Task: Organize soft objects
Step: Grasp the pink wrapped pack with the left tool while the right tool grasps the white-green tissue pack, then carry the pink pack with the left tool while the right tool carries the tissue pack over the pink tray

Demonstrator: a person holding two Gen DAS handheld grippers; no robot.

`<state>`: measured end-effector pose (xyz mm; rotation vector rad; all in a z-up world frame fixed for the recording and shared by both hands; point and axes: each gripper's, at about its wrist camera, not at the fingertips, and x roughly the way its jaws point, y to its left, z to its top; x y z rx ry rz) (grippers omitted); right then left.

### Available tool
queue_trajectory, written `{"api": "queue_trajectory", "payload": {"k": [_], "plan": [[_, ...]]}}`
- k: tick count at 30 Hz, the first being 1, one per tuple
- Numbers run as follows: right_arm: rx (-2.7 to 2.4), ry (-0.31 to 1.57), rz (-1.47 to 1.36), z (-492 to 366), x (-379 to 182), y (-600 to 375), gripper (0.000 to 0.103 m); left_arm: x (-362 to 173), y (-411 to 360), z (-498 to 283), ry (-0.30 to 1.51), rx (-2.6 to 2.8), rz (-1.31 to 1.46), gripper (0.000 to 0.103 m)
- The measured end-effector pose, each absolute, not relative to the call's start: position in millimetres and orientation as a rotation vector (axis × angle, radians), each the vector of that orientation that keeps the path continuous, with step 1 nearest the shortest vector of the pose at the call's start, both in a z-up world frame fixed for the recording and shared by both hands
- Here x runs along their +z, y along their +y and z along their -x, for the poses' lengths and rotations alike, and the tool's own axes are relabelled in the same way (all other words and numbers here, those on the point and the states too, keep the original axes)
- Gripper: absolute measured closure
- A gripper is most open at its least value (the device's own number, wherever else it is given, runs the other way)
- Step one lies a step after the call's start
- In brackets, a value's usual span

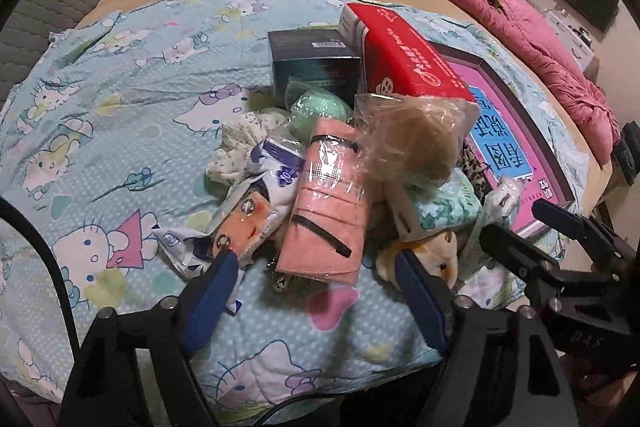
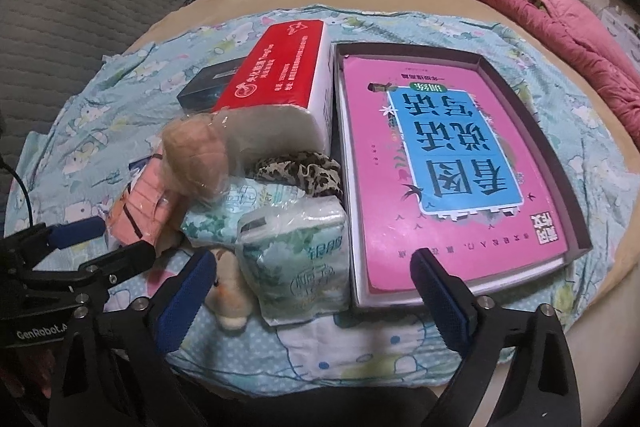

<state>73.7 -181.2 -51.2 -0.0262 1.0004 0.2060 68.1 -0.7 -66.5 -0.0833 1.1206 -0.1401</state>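
Left gripper (image 1: 316,259), jaws wide and empty, hangs just short of the pink pouch (image 1: 326,203), its long axis running away between the fingers; right gripper (image 2: 312,263), also open, straddles the tissue pack (image 2: 298,259).

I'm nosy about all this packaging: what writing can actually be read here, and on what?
"GenRobot.A", cut off at the edge: black body of the left gripper.
"看图说话写话", upside down: blue panel of the pink book cover in the dark shallow box.
"10": purple-and-white plastic packet.
Red tissue pack: white print, too blurred.
Black box label: too small.
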Motion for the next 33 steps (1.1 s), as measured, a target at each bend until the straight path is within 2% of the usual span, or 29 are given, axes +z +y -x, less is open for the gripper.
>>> {"api": "queue_trajectory", "payload": {"k": [2, 4, 6, 9, 16, 22, 33], "plan": [[0.231, 0.999, 0.025, -77, -52, -180, 0.018, -68, -1, -70, 1.124, -0.149, 0.094, 0.028], [0.247, 1.007, 0.039, -81, -54, -177, 0.033, -69, -3, -70, 1.121, -0.154, 0.098, 0.029], [0.271, 1.006, 0.033, -83, -56, -174, 0.042, -69, -6, -71, 1.126, -0.156, 0.091, 0.032], [0.298, 0.993, 0.015, -83, -56, -173, 0.047, -70, -12, -72, 1.130, -0.169, 0.091, 0.037], [0.325, 0.952, -0.079, -82, -49, -184, 0.051, -77, -15, -81, 1.150, -0.139, 0.091, 0.056], [0.329, 0.930, -0.112, -80, -44, -191, 0.051, -74, -6, -83, 1.146, -0.134, 0.142, 0.064], [0.317, 0.864, -0.124, -69, -29, -197, 0.052, -46, 10, -70, 1.070, -0.145, 0.190, 0.068]]}}
